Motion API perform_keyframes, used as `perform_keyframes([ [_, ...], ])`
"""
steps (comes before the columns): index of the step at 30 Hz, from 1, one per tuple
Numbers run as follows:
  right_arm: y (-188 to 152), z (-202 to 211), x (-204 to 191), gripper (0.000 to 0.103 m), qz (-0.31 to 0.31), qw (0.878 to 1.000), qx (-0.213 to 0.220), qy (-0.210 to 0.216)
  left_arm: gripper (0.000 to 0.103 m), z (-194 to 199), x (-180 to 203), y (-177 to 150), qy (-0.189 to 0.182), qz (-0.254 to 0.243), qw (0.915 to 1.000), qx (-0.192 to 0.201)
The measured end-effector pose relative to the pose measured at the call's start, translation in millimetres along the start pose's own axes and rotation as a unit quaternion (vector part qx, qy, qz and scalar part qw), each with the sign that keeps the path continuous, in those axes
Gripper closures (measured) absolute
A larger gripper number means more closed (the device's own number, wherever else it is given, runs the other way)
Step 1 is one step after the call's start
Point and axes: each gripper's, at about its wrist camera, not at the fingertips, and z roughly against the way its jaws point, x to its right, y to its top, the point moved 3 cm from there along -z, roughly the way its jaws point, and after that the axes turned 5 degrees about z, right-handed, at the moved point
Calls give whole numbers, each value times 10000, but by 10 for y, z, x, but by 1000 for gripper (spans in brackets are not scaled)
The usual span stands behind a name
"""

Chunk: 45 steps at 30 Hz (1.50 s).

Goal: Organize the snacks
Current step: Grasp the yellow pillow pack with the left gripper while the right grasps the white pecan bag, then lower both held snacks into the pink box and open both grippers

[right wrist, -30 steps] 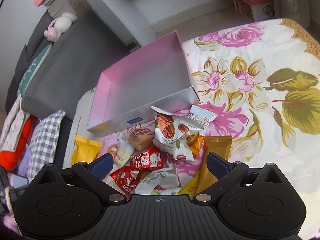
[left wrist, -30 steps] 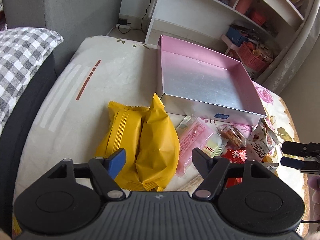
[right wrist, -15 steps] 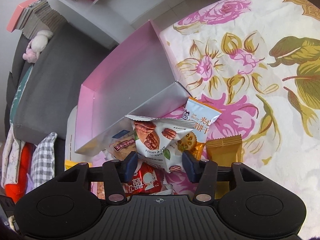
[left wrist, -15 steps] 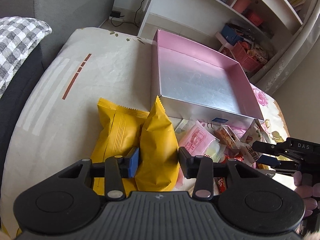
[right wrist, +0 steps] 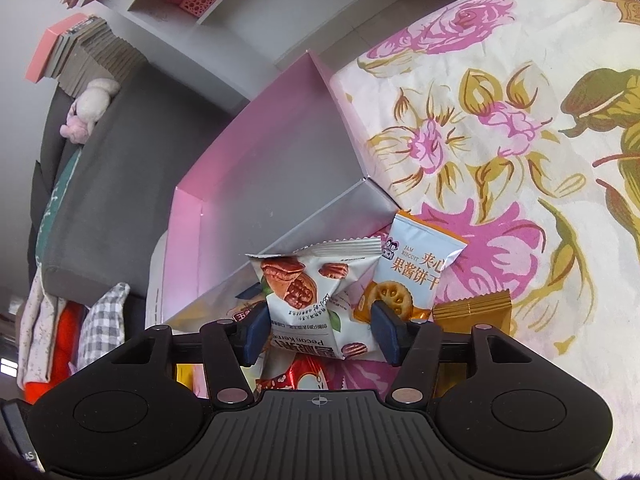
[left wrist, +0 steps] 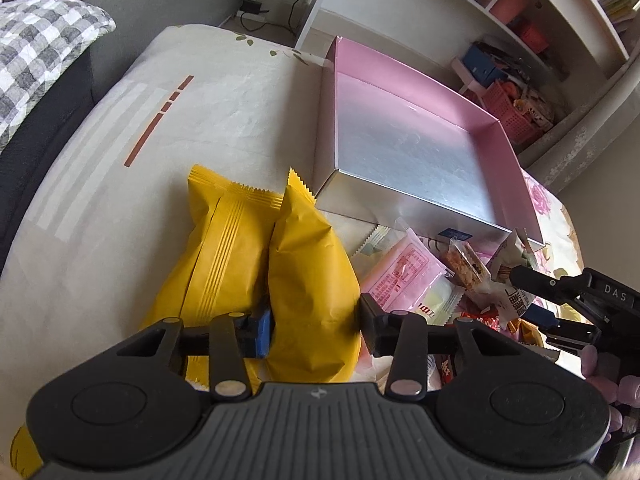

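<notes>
Shallow pink-walled, silver-floored cardboard box point(left wrist: 416, 148) empty; no snack packed yet. Left tool point(left wrist: 314, 330) clamped on puffy yellow foil packet point(left wrist: 310, 300); right tool point(right wrist: 320, 334) clamped on white pecan-print packet point(right wrist: 316, 300). Remaining packets heaped beside box.

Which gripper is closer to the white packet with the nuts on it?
Right. The right gripper has its fingers around the pecan packet. The left gripper is off at the yellow bag, across the snack pile.
</notes>
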Motion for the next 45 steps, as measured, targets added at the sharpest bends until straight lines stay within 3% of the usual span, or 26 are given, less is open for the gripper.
perform_keyframes([
  [3,-28,17,-71,55,223,9995,174,-100,70,46,-6,-3,55,40,10000,65],
  [5,-33,69,-146,67,394,9989,216,-160,71,79,3,6,39,77,9999,121],
  [8,-48,105,-196,70,497,9984,123,-247,72,162,17,7,-6,87,9997,243],
  [15,2,270,-196,71,373,9987,229,-247,72,308,97,39,-94,82,9984,549],
  [24,205,500,-214,73,28,9986,454,277,72,366,251,185,-154,96,9937,1110],
  [29,344,526,-54,74,-424,9964,484,552,72,228,361,324,-170,193,9929,1165],
  [34,511,602,15,74,-777,9891,780,982,72,141,479,475,-247,187,9908,1317],
  [42,731,303,-6,74,-650,9883,982,968,72,-127,638,666,-246,23,9893,1436],
  [45,781,182,-71,74,-312,9912,976,839,72,-246,667,675,-205,-133,9899,1400],
])
